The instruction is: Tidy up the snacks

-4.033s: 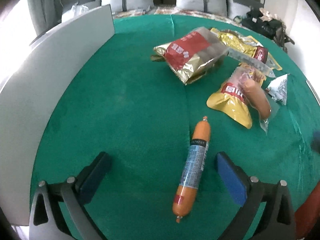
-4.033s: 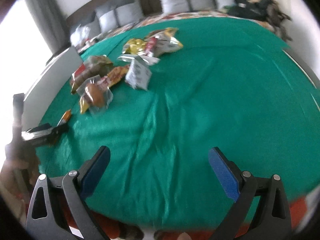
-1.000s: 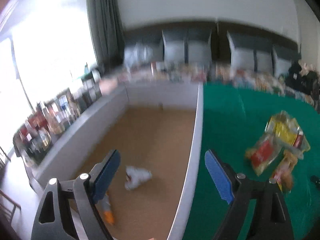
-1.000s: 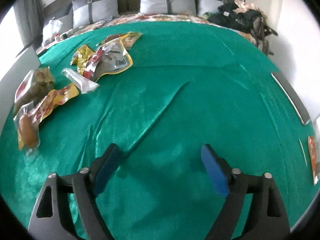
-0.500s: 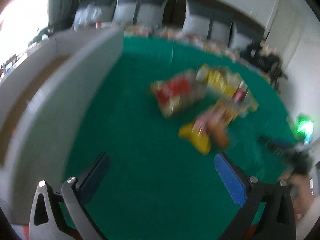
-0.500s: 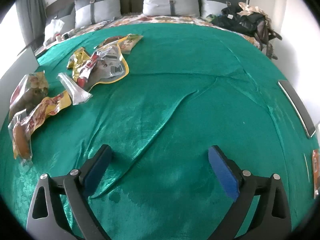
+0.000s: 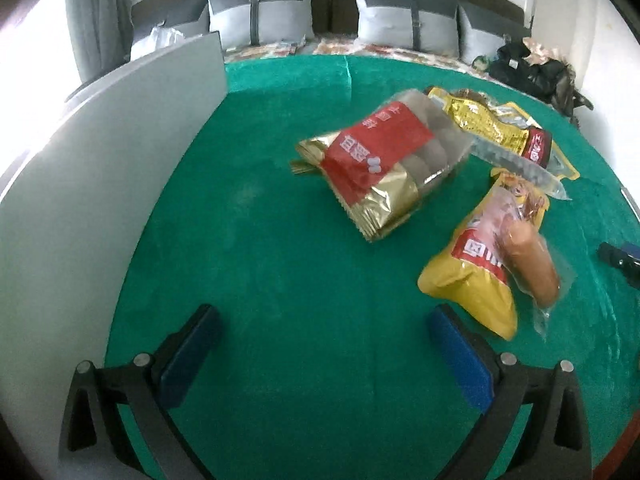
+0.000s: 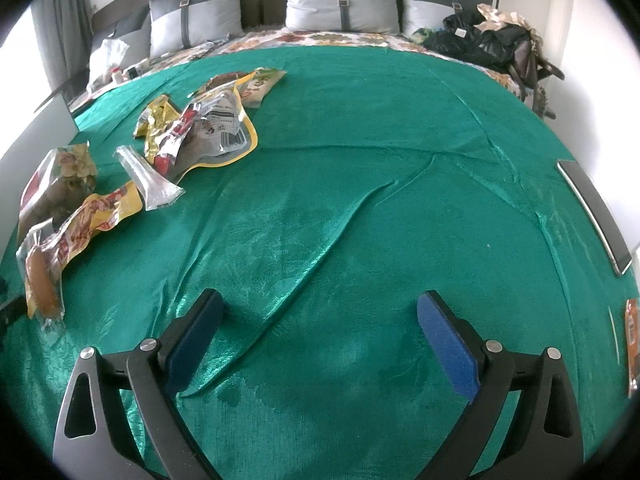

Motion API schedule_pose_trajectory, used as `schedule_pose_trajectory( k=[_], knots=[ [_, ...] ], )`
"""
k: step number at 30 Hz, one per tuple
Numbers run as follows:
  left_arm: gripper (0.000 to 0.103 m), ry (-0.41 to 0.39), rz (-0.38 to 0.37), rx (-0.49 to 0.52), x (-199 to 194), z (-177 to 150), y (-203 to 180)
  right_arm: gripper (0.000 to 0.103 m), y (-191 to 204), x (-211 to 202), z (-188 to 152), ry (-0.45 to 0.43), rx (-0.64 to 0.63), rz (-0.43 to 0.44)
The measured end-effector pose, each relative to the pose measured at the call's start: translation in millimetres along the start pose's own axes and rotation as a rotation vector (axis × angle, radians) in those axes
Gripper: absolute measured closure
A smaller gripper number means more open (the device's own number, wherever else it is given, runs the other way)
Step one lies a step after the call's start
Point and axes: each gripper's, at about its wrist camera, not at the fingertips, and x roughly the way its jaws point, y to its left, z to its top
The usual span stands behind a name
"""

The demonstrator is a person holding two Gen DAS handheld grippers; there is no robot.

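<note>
Several snack packs lie on the green cloth (image 7: 260, 240). A red and gold bag (image 7: 384, 160) rests in the middle of the left wrist view. A yellow pouch (image 7: 472, 280) with a wrapped sausage (image 7: 528, 264) on it lies to its right. My left gripper (image 7: 324, 344) hangs open over bare cloth short of them, nothing between its fingers. The right gripper (image 8: 320, 320) is open over a creased, bare stretch of cloth. In its view the same snacks trail off to the left: the sausage (image 8: 40, 280), a clear packet (image 8: 148, 180), a silver pouch (image 8: 216, 132).
A grey box wall (image 7: 100, 160) rises along the left of the cloth. Pillows (image 8: 340, 0) line the far side. A heap of dark clothes (image 8: 492, 44) sits at the back right. A flat dark slab (image 8: 592, 216) lies near the cloth's right edge.
The left gripper swung from above the box's brown inside over to the green cloth and dropped lower; the snacks now lie ahead of it. Both grippers' jaws spread a little wider.
</note>
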Motion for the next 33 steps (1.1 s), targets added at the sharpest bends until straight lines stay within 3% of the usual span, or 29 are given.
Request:
schedule_pose_trajectory(
  k=[33],
  knots=[
    [0.0, -0.005, -0.032, 0.043, 2.0, -3.1, -2.6, 0.004, -0.6, 0.2, 0.0, 0.0, 0.0, 0.0]
  ],
)
